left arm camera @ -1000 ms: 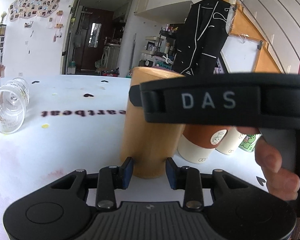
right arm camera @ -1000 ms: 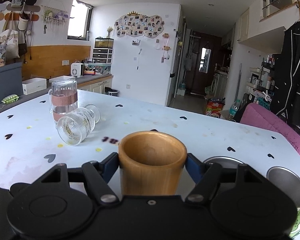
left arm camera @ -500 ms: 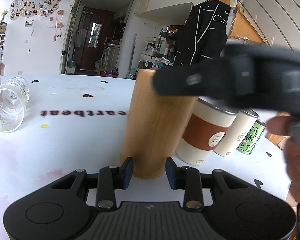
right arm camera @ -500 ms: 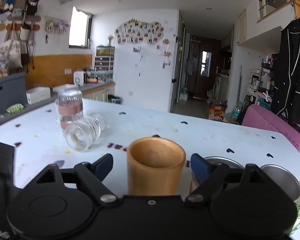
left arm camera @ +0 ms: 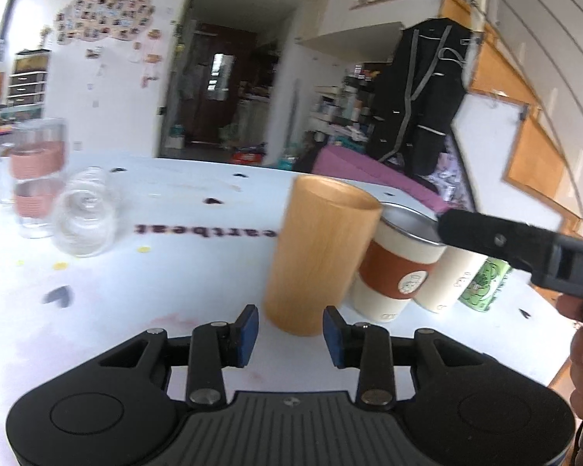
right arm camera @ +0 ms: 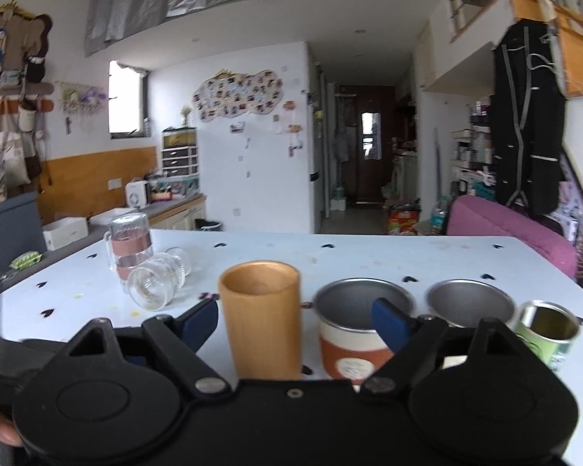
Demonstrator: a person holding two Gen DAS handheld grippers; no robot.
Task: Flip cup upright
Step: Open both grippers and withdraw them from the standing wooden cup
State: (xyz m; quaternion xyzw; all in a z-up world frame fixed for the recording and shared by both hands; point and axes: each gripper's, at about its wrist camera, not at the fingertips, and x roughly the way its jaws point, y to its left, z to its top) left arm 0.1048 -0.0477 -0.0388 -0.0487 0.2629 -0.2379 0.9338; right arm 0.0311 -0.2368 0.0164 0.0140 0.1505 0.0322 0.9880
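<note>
A wooden cup [left arm camera: 322, 256] stands upright on the white table, mouth up; it also shows in the right wrist view [right arm camera: 262, 316]. My left gripper [left arm camera: 290, 333] is open, its blue pads just short of the cup's base, not touching. My right gripper [right arm camera: 295, 320] is open and empty, raised behind the cup; it shows as a black bar at the right of the left wrist view [left arm camera: 524, 244]. A clear ribbed glass [left arm camera: 83, 221] lies on its side at the left, also in the right wrist view [right arm camera: 155, 281].
A row of upright cups stands right of the wooden cup: a white one with a brown sleeve [right arm camera: 353, 334], a second steel-rimmed one [right arm camera: 468, 308], and a green can [right arm camera: 546, 334]. A glass mug with a pink band [right arm camera: 130, 242] stands behind the lying glass. The table's right edge [left arm camera: 555, 353] is close.
My right gripper opened, let go of the wooden cup, and drew back and up. The cup stays upright. My left gripper pulled back a little.
</note>
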